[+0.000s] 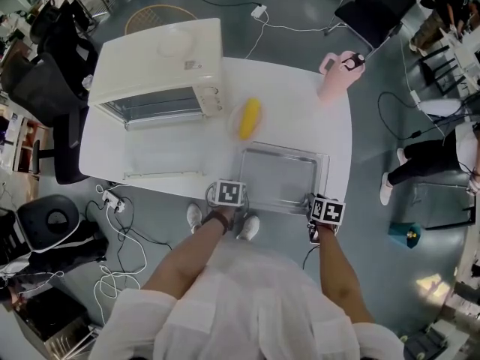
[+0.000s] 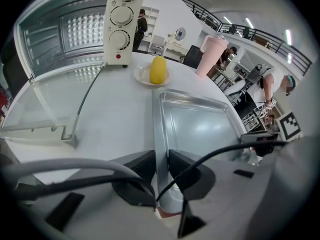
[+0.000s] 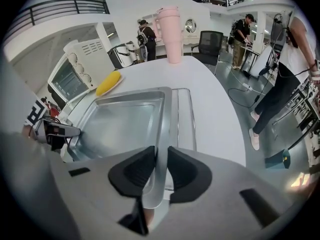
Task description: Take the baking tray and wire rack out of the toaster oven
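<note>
The silver baking tray lies on the white table near its front edge, empty. Along the tray's right side shows a strip of the wire rack, seemingly under the tray. My left gripper is shut on the tray's left rim at the near corner. My right gripper is shut on the right rim of the tray. In the head view the left gripper and right gripper sit at the tray's two near corners. The cream toaster oven stands at the back left, its glass door folded down.
A yellow corn cob on a small plate lies between the oven and the tray. A pink tumbler stands at the table's far right corner. Chairs, cables and people surround the table on the floor.
</note>
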`<state>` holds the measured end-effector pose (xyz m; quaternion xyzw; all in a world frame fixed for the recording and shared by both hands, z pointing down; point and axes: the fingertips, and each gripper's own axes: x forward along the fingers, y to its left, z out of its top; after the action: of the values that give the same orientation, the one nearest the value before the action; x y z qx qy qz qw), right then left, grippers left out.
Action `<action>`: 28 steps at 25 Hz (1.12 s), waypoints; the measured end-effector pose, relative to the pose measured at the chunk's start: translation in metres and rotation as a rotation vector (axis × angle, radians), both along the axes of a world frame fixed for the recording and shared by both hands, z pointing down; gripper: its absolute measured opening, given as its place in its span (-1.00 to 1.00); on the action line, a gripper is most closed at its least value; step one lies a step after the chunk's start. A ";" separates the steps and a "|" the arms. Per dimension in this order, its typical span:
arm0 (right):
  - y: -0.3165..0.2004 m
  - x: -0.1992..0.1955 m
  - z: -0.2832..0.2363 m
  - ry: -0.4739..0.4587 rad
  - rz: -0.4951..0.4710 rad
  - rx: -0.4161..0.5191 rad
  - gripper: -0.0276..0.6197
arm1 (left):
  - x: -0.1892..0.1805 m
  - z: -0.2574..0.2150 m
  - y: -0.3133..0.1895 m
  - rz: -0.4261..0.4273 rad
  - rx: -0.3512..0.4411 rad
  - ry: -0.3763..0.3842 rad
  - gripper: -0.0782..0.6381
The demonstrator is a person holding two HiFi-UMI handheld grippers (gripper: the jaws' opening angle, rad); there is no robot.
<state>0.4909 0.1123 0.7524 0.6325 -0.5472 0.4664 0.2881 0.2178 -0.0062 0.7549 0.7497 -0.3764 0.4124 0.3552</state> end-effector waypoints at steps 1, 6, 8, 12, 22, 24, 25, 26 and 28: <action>0.000 0.000 0.000 0.001 -0.003 -0.002 -0.65 | -0.001 0.001 0.000 -0.002 0.000 -0.008 -0.57; 0.001 -0.003 0.003 0.016 -0.043 -0.024 -0.63 | 0.001 0.000 0.004 0.017 -0.004 -0.020 -0.54; -0.001 -0.006 0.003 0.019 -0.067 -0.026 -0.58 | 0.003 -0.001 0.003 0.020 0.008 -0.009 -0.43; -0.004 -0.008 0.001 0.011 -0.083 -0.016 -0.45 | 0.005 -0.008 0.005 0.052 0.022 -0.014 -0.31; -0.022 -0.006 -0.040 0.011 -0.066 0.139 -0.43 | 0.007 -0.061 -0.002 0.041 0.112 0.170 -0.29; -0.026 -0.008 -0.052 0.005 -0.065 0.175 -0.43 | 0.005 -0.085 -0.009 0.022 0.156 0.235 -0.29; -0.028 -0.009 -0.059 0.000 -0.064 0.197 -0.43 | 0.004 -0.095 -0.012 0.019 0.181 0.257 -0.30; -0.031 -0.011 -0.066 -0.004 -0.064 0.222 -0.43 | 0.002 -0.104 -0.014 0.019 0.204 0.276 -0.33; -0.037 -0.013 -0.082 -0.009 -0.067 0.274 -0.44 | -0.002 -0.120 -0.020 0.012 0.247 0.314 -0.46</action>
<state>0.4778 0.0749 0.6702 0.6451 -0.6278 0.3805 0.2120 0.2157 -0.0266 0.6345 0.8449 -0.3595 0.2435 0.3124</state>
